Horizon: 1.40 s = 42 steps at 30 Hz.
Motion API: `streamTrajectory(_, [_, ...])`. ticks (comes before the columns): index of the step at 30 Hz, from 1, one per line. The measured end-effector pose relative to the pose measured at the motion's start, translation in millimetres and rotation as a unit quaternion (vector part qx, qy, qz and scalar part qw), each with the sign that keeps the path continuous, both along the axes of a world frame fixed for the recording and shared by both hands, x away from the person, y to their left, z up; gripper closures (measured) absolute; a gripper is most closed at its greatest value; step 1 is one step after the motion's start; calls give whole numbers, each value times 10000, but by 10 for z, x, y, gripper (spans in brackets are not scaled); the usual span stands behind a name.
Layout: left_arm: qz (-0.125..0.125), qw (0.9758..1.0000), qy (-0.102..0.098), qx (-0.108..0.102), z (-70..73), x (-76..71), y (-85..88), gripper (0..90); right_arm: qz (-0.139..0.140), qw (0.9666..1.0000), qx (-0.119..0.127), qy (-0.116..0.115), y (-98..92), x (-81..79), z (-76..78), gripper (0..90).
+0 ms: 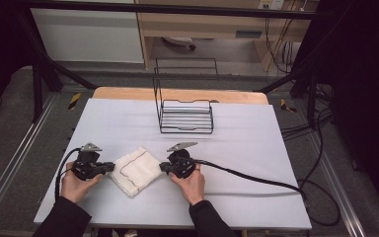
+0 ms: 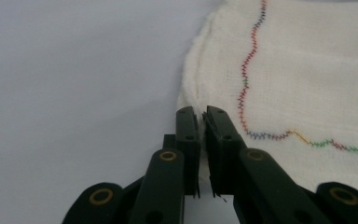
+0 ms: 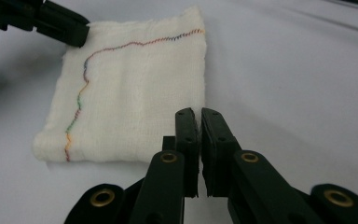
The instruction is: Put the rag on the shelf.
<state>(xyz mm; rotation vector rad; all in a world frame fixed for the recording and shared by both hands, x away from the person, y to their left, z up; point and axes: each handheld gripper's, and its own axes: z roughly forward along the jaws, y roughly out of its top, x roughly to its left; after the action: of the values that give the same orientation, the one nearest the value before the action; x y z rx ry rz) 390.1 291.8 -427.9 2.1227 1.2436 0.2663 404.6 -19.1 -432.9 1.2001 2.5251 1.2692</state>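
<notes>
High view: a folded white cloth [image 1: 134, 170] lies on the table [image 1: 256, 148] between the left gripper [image 1: 109, 167] at its nine o'clock and the right gripper [image 1: 164, 167] at its three o'clock. It looks light, soft and floppy, so I judge opposite corners or edges the best places to hold.

Left gripper view: the jaws are pinched together on the cloth's [image 2: 307, 79] hem at seven o'clock.

Right gripper view: the jaws are closed at the cloth's [image 3: 135, 88] near corner, at five o'clock; whether fabric sits between them I cannot tell.
</notes>
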Motion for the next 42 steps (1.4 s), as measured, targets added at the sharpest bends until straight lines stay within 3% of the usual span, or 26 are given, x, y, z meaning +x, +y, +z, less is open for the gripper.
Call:
streamTrajectory(6, [-125, 9998, 143, -86, -2, -229, -177, 838, 55, 9995, -298, -114, -87, 79, 96, 864])
streamTrajectory(11, [-121, 9999, -36, -16, -45, -450, -281, 831, 37, 9988, -356, -346, -106, 164, 68, 862])
streamTrajectory(18, [-132, 9996, -250, -15, -6, -443, -280, 768, -56, 9974, -498, -511, -59, 214, -128, 844])
streamTrajectory(19, [-140, 9995, -298, -32, 25, -425, -271, 690, -107, 9976, -426, -531, -82, 207, -109, 788])
streamTrajectory(22, [-76, 9988, -469, -135, 128, -324, -255, 614, -90, 9973, -312, -652, -126, 195, -57, 716])
streamTrajectory(23, [-77, 9987, -493, -142, 155, -273, -256, 517, -78, 9970, -234, -736, -176, 174, 14, 641])
streamTrajectory(24, [-51, 9986, -502, -159, 176, -217, -258, 517, -78, 9970, -234, -736, -176, 174, 14, 641])
streamTrajectory(25, [-29, 9985, -520, -183, 188, -160, -261, 453, -83, 9960, -224, -865, -221, 142, 80, 584])
streamTrajectory(27, [-31, 9987, -456, -244, 196, -37, -277, 430, -97, 9954, -248, -920, -244, 125, 107, 486])
streamTrajectory(31, [-76, 9993, -360, -112, 168, 195, -358, 352, -100, 9951, -204, -959, -376, 76, 171, 331])
streamTrajectory(35, [-65, 9995, -313, -78, 101, 362, -438, 354, -160, 9952, -205, -943, -514, 22, 186, 207])
streamTrajectory(42, [21, 9995, -227, -195, -41, 548, -504, 484, -260, 9963, -156, -801, -711, -37, 164, 100])
